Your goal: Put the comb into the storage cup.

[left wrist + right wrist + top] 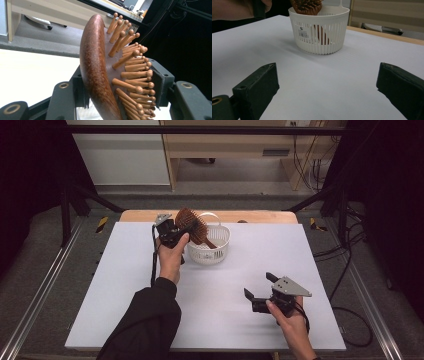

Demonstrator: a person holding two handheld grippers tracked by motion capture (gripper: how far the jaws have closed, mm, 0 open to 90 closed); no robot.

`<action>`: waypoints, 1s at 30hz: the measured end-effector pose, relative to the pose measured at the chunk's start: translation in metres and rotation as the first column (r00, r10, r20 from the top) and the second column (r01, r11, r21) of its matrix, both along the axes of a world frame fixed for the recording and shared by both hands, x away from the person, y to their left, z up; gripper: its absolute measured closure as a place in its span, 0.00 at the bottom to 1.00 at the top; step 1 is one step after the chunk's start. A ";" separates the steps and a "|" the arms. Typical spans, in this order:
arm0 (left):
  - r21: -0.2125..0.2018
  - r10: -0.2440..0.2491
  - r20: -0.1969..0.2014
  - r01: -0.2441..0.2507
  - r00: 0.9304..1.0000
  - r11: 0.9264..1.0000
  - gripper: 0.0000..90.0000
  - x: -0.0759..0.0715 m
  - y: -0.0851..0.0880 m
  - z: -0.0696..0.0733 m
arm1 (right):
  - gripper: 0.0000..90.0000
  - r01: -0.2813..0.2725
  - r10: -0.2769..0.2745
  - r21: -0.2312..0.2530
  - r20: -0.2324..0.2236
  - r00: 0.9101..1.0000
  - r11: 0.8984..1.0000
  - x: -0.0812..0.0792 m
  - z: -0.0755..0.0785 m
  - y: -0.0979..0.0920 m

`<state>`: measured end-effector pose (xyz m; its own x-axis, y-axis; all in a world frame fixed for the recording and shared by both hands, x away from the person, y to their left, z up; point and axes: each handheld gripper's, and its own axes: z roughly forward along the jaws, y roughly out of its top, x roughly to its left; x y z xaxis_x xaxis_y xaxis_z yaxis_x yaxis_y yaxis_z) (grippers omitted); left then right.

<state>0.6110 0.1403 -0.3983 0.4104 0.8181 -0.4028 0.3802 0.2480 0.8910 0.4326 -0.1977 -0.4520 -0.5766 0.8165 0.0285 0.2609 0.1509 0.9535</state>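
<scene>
Over the basket (pixel 210 245) near the table's far edge, my left gripper (pixel 172 231) clamps the brush (pixel 191 225) by its head, handle dipping inside, I judge for stowing or lifting out; my right gripper (pixel 260 292) waits near, jaws spread, empty.

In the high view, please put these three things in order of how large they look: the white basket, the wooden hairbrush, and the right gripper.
1. White basket, the widest of the three.
2 and 3. Right gripper and wooden hairbrush look alike in size; the gripper is nearer the camera and the brush handle sits partly inside the basket, so I leave them unranked.
</scene>
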 end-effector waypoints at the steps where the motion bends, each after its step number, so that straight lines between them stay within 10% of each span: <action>1: -0.001 0.001 -0.001 -0.001 1.000 1.000 0.49 0.000 0.000 0.000 | 0.05 0.000 0.000 0.000 0.000 1.000 1.000 0.000 0.000 0.000; 30: -0.004 -0.008 -0.008 0.008 1.000 1.000 0.48 0.002 0.005 -0.003 | 0.05 0.000 0.000 -0.007 -0.010 1.000 1.000 0.001 -0.001 0.001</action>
<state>0.6134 0.1456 -0.4015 0.4135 0.8134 -0.4092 0.3893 0.2484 0.8870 0.4331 -0.1968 -0.4530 -0.5766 0.8165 0.0287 0.2706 0.1577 0.9497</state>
